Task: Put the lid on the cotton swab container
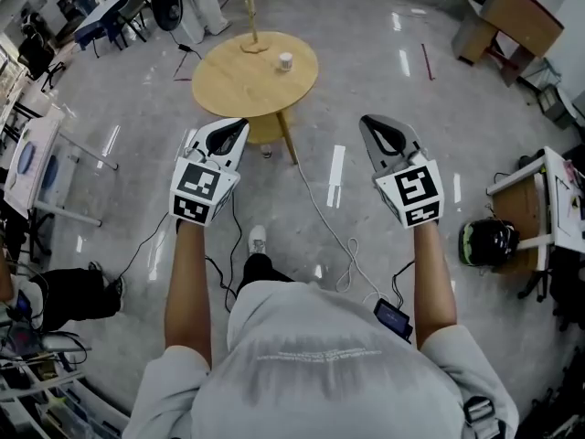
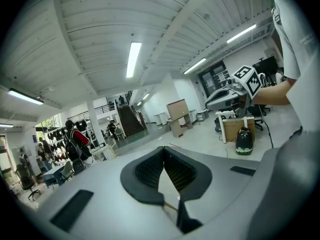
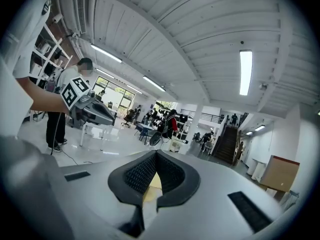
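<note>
A small white container [image 1: 284, 61] stands on the round wooden table [image 1: 238, 85], far ahead of both grippers. I cannot make out a separate lid at this distance. My left gripper [image 1: 228, 132] and right gripper [image 1: 381, 130] are held up side by side in the air above the floor, well short of the table. Both are shut with nothing between the jaws. The left gripper view shows its jaws [image 2: 164, 152] closed against the ceiling and hall, and the right gripper view shows the same [image 3: 155, 155]. Each gripper view also catches the other gripper off to the side.
A wooden stand with an upright stick [image 1: 250, 42] sits on the table's far side. Cables [image 1: 322, 216] trail across the floor. A black helmet [image 1: 489, 242] lies by a desk [image 1: 535, 186] at right. A white table [image 1: 32, 167] stands at left, and people and desks fill the hall behind.
</note>
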Tool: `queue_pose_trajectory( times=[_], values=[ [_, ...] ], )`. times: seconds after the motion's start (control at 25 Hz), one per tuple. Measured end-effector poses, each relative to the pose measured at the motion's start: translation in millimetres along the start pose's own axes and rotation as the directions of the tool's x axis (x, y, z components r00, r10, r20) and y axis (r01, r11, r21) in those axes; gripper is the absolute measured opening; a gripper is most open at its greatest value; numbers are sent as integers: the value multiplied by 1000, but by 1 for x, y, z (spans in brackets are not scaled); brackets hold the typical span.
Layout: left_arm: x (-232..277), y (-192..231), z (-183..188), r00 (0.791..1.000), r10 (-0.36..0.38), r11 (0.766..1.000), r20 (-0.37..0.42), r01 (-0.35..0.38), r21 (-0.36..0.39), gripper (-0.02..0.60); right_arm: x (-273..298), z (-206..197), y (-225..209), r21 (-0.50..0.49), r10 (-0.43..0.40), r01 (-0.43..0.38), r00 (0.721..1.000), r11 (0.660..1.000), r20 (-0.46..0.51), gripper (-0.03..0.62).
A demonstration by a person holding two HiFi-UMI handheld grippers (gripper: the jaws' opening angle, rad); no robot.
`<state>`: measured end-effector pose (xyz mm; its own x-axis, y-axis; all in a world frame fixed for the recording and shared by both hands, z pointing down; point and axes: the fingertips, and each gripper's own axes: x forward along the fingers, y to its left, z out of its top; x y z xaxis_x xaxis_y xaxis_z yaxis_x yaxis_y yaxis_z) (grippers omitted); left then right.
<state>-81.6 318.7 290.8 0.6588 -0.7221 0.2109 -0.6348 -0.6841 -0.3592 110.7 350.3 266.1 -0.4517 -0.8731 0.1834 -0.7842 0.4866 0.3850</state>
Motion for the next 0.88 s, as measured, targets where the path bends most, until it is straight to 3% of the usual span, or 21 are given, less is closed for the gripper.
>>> queue_pose_trajectory(
  times=[0.28,0.56,0.88],
  values=[
    [56,33,-12,999,-31,1000,14,31,0,18,41,-13,-35,31,-39,39,999,999,-13,28],
    [151,113,-43,997,-82,997,15,82,0,18,142,-20,-92,53,-115,117,992,992,-45,28],
    [235,212,-58,989,-146,989,13,147,-7,18,265,-4,-127,135,-70,74,997,988,-32,28]
  ],
)
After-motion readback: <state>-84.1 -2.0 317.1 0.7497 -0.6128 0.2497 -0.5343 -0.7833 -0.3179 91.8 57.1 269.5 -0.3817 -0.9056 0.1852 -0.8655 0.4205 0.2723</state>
